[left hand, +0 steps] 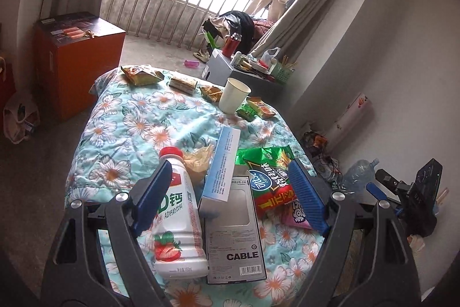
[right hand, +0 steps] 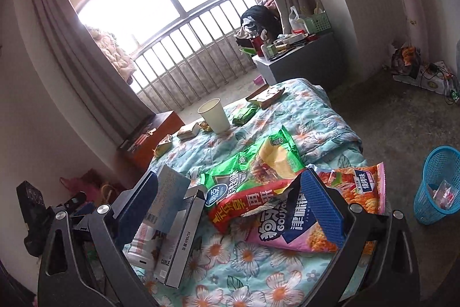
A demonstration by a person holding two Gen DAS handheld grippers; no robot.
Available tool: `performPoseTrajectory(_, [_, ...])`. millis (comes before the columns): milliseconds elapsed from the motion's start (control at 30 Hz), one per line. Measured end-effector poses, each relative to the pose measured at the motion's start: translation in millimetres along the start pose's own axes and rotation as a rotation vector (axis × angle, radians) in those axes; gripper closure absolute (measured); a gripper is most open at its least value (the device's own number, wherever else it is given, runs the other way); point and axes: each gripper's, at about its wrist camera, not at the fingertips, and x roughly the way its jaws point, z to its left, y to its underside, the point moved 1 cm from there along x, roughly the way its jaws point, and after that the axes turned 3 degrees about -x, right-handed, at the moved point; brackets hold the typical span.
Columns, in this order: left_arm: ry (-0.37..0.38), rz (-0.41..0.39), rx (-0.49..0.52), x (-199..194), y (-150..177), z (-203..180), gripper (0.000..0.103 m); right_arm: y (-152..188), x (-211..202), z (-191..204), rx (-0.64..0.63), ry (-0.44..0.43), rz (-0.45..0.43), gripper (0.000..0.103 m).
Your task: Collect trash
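Hovering both tongs, left tongs [left hand: 227, 192] and right tongs [right hand: 230, 203], spread and empty over the bed's [left hand: 129, 117] litter, you next pinch the milk bottle [left hand: 178, 220]

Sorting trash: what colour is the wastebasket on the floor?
Blue, a mesh wastebasket, best seen in the right wrist view.

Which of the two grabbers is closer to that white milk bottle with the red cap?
Left. The left gripper, open, has the milk bottle lying by its left finger. The right gripper hovers open over the snack bags, beyond the boxes.
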Motion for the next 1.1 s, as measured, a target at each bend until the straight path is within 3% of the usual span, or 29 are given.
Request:
performPoseTrajectory(233, [0.035, 0.105, 0.085, 44.6, 7.8, -8.7, 0.025, 17.5, 35.1, 2.2, 0.044, 0.017, 0.113, 0.007])
performPoseTrajectory(633, [-0.071, 0.203, 0.212, 114.8, 6.5, -22.1, 0.026, 28.8, 41.5, -55.6, 0.195, 0.083, 0.190, 0.008])
performPoseTrajectory(833, [-0.110, 0.251, 0.210, 135.1, 9.4, -17.6, 0.045, 29.8, 49.4, -65.5, 0.212, 0.075, 0.208, 0.008])
performPoseTrajectory(933, [-0.132, 0.262, 0.203, 139.9, 10.4, -14.6, 0.058, 29.0, 53.9, -65.9, 0.211, 0.064, 0.215, 0.008])
performPoseTrajectory(1000, [-0.145, 0.258, 0.200, 139.8, 9.8, -13.6, 0.073, 29.3, 55.5, -65.7, 0.208, 0.059, 0.218, 0.008])
performPoseTrajectory(1100, [-0.133, 0.245, 0.187, 135.5, 7.8, -11.8, 0.075, 29.4, 57.5, -66.4, 0.208, 0.053, 0.221, 0.008])
